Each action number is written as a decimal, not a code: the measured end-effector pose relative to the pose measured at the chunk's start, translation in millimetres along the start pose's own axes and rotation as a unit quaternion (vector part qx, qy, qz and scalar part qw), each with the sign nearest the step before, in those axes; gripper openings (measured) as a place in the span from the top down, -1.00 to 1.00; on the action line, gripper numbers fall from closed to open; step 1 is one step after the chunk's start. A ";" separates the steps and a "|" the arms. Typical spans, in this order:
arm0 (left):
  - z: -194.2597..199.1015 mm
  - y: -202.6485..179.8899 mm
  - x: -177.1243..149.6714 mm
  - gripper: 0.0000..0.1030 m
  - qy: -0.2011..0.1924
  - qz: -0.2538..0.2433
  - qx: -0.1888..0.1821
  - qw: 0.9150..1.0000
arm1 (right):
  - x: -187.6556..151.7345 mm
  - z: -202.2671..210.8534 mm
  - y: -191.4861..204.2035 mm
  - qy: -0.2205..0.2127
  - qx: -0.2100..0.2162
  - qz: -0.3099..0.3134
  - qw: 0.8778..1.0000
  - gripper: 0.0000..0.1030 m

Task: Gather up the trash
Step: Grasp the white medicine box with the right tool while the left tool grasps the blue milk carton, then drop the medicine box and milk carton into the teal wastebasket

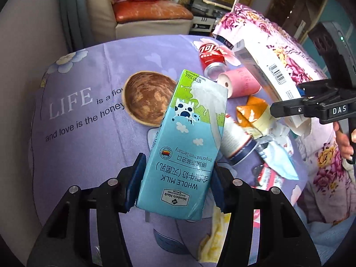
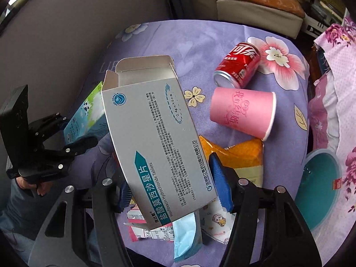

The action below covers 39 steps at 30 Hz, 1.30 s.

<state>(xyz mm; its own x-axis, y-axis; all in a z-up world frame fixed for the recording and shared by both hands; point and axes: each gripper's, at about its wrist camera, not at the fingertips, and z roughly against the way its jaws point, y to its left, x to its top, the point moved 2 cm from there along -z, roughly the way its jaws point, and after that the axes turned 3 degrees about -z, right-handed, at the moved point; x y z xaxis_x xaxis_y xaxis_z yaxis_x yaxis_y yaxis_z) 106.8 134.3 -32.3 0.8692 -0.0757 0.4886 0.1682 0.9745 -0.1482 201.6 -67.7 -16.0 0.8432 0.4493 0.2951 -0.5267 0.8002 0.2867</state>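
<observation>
Over the purple cloth, I've got left gripper clamped on milk carton, right gripper on tablet box; keep both squeezed, carry level to bin.

Wooden bowl partly hidden behind milk carton. White can half covered by same carton. Orange packet partly hidden by medicine box. Teal bowl cut by lens rim. Fine print on box unreadable.

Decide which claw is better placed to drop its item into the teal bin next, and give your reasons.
Probably the right claw: it holds the medicine box, and the teal bin lies close beside it. The left claw, gripping the milk carton, sits farther away.
</observation>
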 end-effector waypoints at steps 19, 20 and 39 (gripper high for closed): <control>-25.9 -176.4 64.4 -0.07 -0.008 -0.036 -0.068 0.997 | -96.4 93.1 -163.6 -0.104 -0.040 -0.186 0.976 -0.14; -29.0 -187.6 68.2 -0.07 -0.006 -0.043 -0.071 0.997 | -102.4 97.0 -173.7 -0.108 -0.043 -0.196 0.974 -0.14; -133.6 -326.0 96.9 -0.07 0.084 -0.134 -0.076 0.984 | -175.0 105.6 -303.8 -0.110 -0.062 -0.310 0.942 -0.14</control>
<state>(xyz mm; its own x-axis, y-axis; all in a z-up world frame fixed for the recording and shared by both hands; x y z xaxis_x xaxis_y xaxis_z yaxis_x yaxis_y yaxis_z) 198.3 -218.9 -51.6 0.8463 -0.3726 0.3806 0.4591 0.8726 -0.1665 202.7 -431.4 -58.5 0.9348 -0.2018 0.2922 0.0874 0.9283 0.3615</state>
